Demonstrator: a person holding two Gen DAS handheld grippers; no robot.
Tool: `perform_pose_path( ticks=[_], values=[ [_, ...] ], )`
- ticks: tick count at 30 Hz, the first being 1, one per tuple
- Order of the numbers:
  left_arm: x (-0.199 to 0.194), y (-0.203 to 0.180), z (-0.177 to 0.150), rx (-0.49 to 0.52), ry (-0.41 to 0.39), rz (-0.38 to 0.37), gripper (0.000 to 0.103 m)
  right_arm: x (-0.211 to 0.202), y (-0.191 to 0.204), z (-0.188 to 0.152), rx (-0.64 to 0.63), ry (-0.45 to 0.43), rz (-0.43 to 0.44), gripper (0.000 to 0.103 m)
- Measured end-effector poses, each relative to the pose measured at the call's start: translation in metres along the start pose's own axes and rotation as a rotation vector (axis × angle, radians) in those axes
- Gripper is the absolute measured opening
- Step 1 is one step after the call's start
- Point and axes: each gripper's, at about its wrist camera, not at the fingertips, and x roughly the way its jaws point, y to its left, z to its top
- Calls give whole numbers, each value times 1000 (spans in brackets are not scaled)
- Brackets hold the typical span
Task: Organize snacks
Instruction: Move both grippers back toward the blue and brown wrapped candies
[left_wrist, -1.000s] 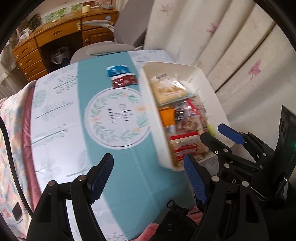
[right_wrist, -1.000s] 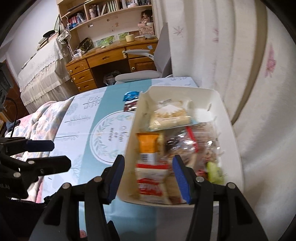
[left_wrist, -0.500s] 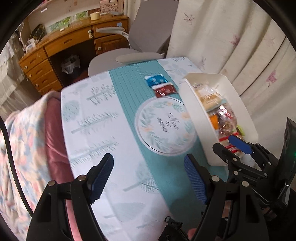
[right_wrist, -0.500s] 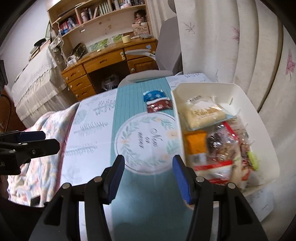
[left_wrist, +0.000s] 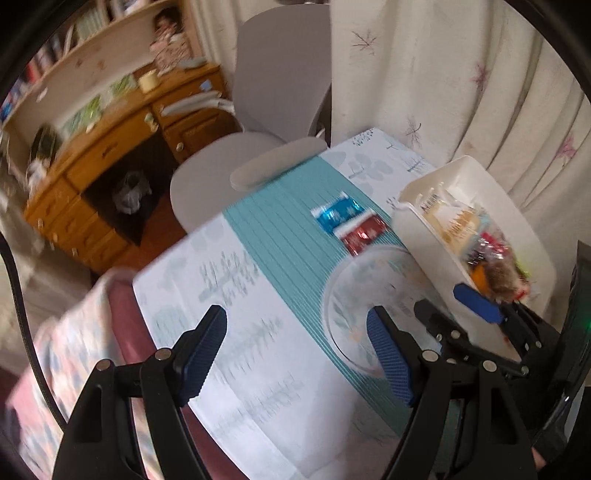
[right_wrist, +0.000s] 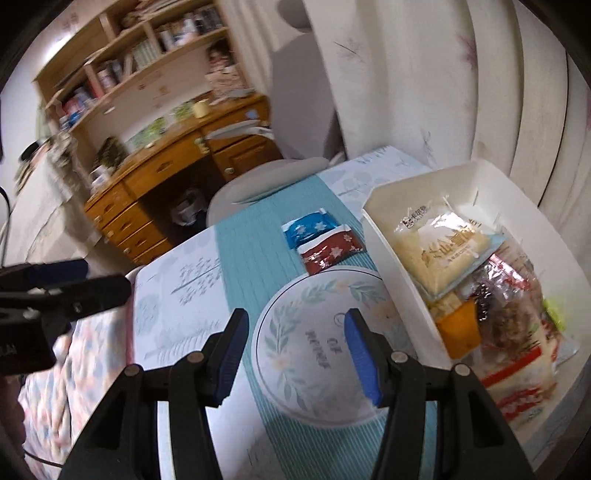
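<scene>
A white bin (right_wrist: 391, 254) full of snack packets stands at the table's right edge; it also shows in the left wrist view (left_wrist: 417, 221). A blue packet (right_wrist: 309, 229) and a red packet (right_wrist: 330, 251) lie side by side on the teal runner just left of the bin; they also show in the left wrist view as the blue packet (left_wrist: 338, 212) and the red packet (left_wrist: 364, 233). My left gripper (left_wrist: 295, 354) is open and empty above the near table. My right gripper (right_wrist: 293, 358) is open and empty over the round wreath print, short of the packets.
A grey office chair (left_wrist: 258, 155) stands at the table's far end. A wooden desk (right_wrist: 177, 173) and bookshelves lie beyond. Curtains (right_wrist: 461, 81) hang right behind the bin. A floral bedspread (left_wrist: 55, 354) lies left of the table.
Both grippers have pulled back and swung left from the bin; the view now takes in the two packets and far table end. Both stay open and empty.
</scene>
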Motion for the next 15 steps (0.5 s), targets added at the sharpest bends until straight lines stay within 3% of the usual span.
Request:
perform_pose_path(
  ticks=[8, 15],
  values=[
    [64, 2, 63, 197, -57, 46, 77, 69, 0, 20, 176, 35, -3, 54],
    [132, -10, 108, 337, -59, -56, 77, 121, -12, 27, 273, 12, -89, 54]
  ],
)
